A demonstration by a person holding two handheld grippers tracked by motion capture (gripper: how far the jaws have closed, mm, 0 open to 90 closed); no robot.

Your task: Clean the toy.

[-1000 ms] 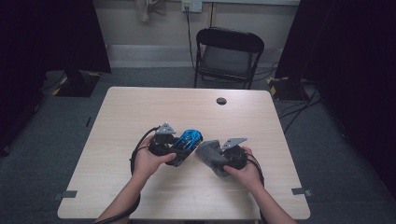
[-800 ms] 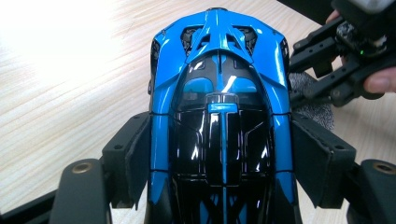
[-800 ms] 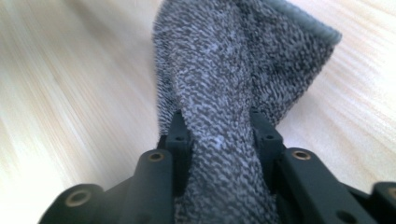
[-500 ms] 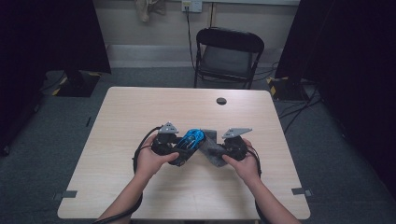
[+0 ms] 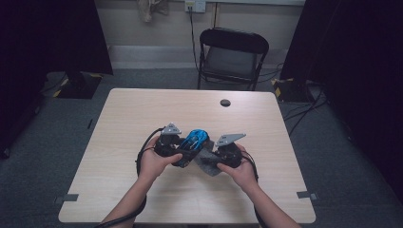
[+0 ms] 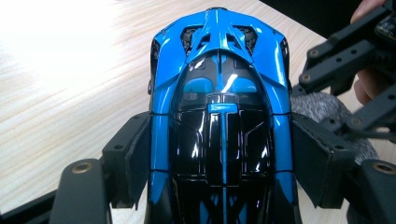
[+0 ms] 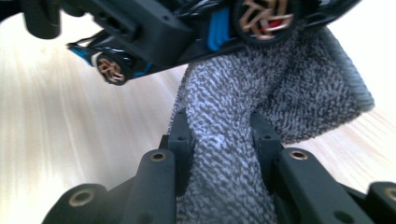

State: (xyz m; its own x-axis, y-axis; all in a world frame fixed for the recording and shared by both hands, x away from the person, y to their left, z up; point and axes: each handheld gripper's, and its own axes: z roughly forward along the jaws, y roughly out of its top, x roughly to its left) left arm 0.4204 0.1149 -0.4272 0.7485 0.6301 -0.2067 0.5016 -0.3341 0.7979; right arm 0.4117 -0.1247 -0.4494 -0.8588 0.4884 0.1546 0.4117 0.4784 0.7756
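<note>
The left gripper clamps the blue toy car above the worktop near its middle; the right gripper, jaws just closed, pinches the grey cloth against its underside.

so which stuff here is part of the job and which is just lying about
In use:
- blue toy car, clamped in the left gripper
- grey cloth, pinched in the right gripper, against the car's side

Just there:
- small black disc on the table
- folding chair behind the table
</note>
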